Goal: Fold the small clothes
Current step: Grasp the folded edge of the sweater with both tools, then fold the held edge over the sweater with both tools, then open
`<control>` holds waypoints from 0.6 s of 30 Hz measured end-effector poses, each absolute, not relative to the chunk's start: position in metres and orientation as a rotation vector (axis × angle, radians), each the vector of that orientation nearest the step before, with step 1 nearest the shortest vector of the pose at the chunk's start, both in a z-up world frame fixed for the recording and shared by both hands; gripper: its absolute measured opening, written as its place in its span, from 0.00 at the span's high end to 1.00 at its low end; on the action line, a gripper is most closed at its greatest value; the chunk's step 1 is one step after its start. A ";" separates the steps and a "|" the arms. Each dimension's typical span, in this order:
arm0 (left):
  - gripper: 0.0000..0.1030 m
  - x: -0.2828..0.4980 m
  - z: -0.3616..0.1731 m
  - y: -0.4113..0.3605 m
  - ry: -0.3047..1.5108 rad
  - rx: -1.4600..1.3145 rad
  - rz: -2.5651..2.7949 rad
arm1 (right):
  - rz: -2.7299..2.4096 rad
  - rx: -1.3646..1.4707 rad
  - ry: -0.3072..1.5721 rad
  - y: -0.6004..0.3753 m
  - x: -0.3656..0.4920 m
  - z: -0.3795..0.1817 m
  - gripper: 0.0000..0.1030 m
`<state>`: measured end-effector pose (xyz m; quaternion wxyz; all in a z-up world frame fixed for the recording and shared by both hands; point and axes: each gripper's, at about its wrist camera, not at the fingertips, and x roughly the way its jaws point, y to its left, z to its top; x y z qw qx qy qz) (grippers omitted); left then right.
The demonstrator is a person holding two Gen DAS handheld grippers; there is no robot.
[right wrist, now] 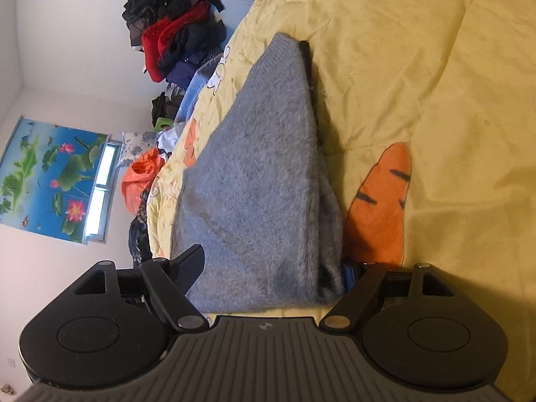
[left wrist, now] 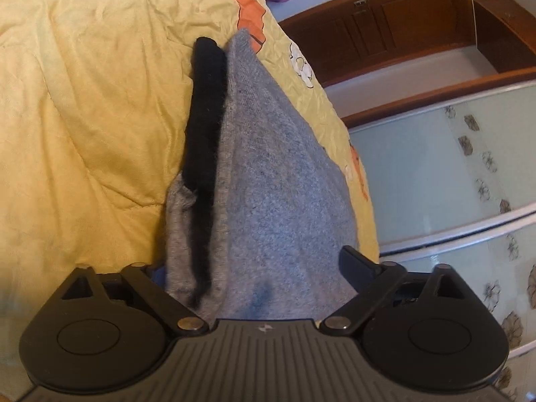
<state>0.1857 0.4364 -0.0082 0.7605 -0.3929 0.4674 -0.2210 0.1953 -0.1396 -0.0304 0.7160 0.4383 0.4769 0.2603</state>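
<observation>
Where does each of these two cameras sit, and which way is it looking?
Left wrist: on the left gripper, facing along its fingers over the grey knit garment with black trim, towards a wooden cabinet; only gripper parts show.
Right wrist: on the right gripper, facing over the garment towards a clothes pile and lotus poster; only gripper parts show.
Shared: the garment and yellow quilt.

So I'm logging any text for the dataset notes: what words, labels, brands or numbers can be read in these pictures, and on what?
No readable words or numbers in either view.
Left tongs: a small pale emblem on the ribbed body, a mark rather than letters.
Right tongs: a similar small emblem, too small to read.
Grey knit garment: no label visible.
Lotus poster: no text legible.
</observation>
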 end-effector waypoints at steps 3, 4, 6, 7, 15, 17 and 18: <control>0.16 0.189 -0.007 0.430 1.010 -0.819 -0.483 | 0.588 0.977 1.039 -0.138 0.197 -0.030 0.27; 0.45 0.191 -0.006 0.425 1.014 -0.787 -0.477 | 0.581 0.950 1.049 -0.134 0.199 -0.030 0.44; 0.95 0.197 -0.011 0.413 1.081 -0.670 -0.410 | 0.553 0.870 1.119 -0.123 0.201 -0.036 0.86; 0.95 0.197 -0.014 0.415 1.085 -0.686 -0.413 | 0.551 0.848 1.121 -0.120 0.199 -0.041 0.90; 0.95 0.195 0.002 0.416 1.085 -0.664 -0.410 | 0.575 0.876 1.049 -0.129 0.187 -0.028 0.89; 0.95 0.195 0.009 0.417 1.068 -0.664 -0.418 | 0.582 0.869 1.042 -0.133 0.187 -0.021 0.89; 0.95 0.194 0.011 0.417 1.067 -0.666 -0.416 | 0.584 0.867 1.040 -0.134 0.186 -0.018 0.89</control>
